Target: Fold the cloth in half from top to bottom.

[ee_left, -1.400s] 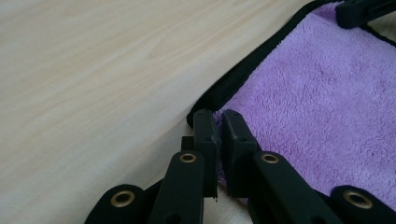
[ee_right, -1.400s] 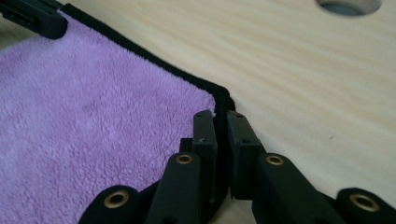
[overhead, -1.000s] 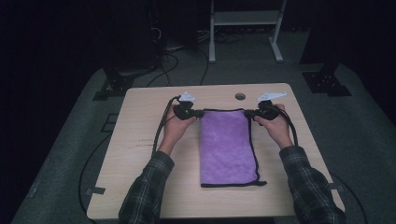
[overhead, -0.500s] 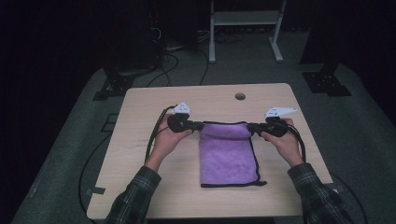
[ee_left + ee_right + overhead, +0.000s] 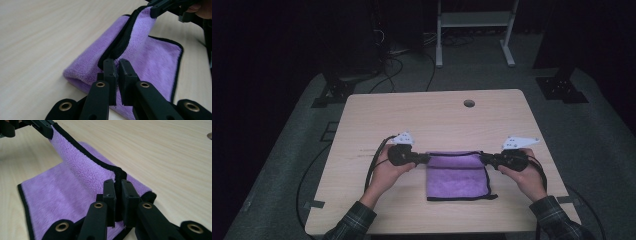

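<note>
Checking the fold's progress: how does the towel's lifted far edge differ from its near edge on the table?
The far edge of the purple towel is raised, stretched taut between the left gripper and right gripper, each shut on a corner. The near edge lies flat on the table, held by nothing. The far edge hangs over a doubled layer; the near edge is single. Both carry black trim.

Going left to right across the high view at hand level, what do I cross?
Left tool → purple towel → right tool, each tool shut on a corner of the towel's lifted far edge.
</note>
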